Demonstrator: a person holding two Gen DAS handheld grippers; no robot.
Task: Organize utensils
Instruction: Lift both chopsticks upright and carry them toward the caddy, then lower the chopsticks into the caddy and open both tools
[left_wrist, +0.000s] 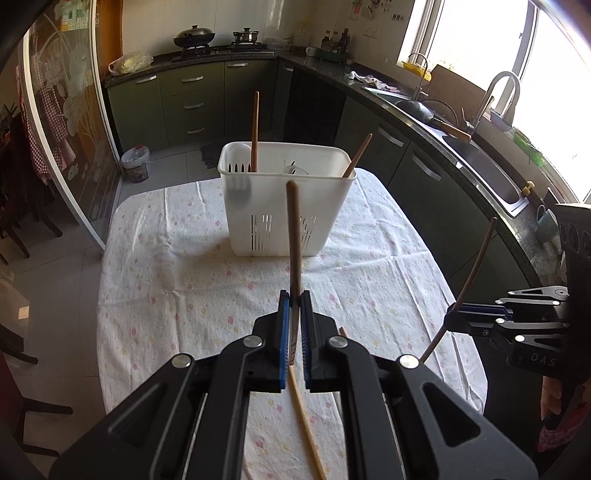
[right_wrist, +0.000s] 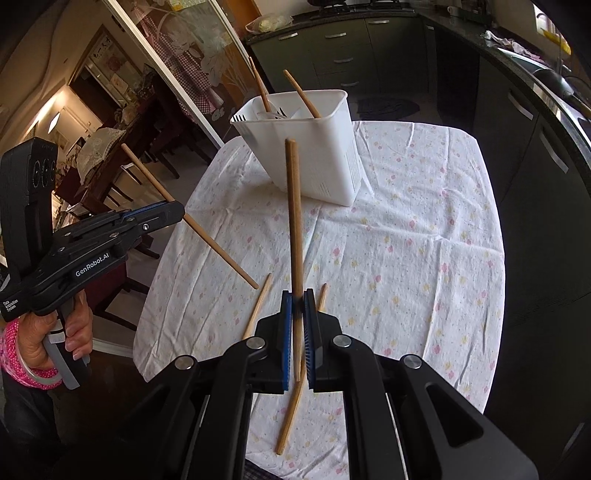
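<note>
Chopsticks upright in white slotted utensil caddy at twelve o'clock on worktop, forks inside, each hand-held gripper pinching one chopstick

Right fingers clamping upright chopstick, white caddy seemingly tilted

I am in a home kitchen. I see a stove with pots, green cupboards and a sink by the window.
</note>
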